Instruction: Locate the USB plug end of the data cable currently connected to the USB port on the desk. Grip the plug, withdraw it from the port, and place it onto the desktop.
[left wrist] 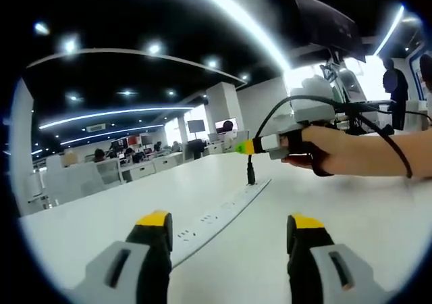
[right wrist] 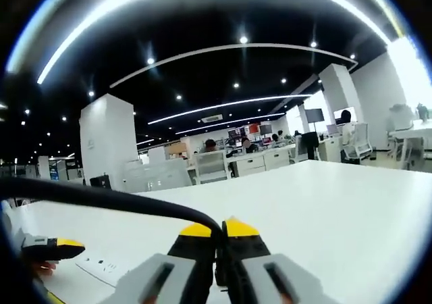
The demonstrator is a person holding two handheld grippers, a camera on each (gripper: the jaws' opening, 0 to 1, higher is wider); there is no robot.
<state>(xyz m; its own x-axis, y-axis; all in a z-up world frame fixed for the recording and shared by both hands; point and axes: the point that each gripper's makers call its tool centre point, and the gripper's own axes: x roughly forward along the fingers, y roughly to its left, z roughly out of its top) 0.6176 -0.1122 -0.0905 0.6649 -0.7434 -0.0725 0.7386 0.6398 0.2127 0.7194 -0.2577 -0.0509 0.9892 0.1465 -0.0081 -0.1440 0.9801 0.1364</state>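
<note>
In the left gripper view my right gripper [left wrist: 245, 146], held by a hand, comes in from the right and is shut on the black USB plug [left wrist: 250, 172]. The plug hangs straight down over the far end of the white port strip [left wrist: 223, 215] set in the desk. I cannot tell whether its tip is still in a port. The black data cable [left wrist: 283, 105] arcs up and away to the right. My left gripper [left wrist: 231, 223] stands open above the near part of the strip, holding nothing. In the right gripper view the cable [right wrist: 115, 199] runs from the left into my shut right gripper [right wrist: 217, 231].
The white desk [left wrist: 364, 216] stretches wide around the strip. The left gripper's yellow fingertip [right wrist: 64, 246] and the strip [right wrist: 101, 267] show at lower left of the right gripper view. Office desks, chairs and people sit far behind. A person [left wrist: 395, 91] stands at far right.
</note>
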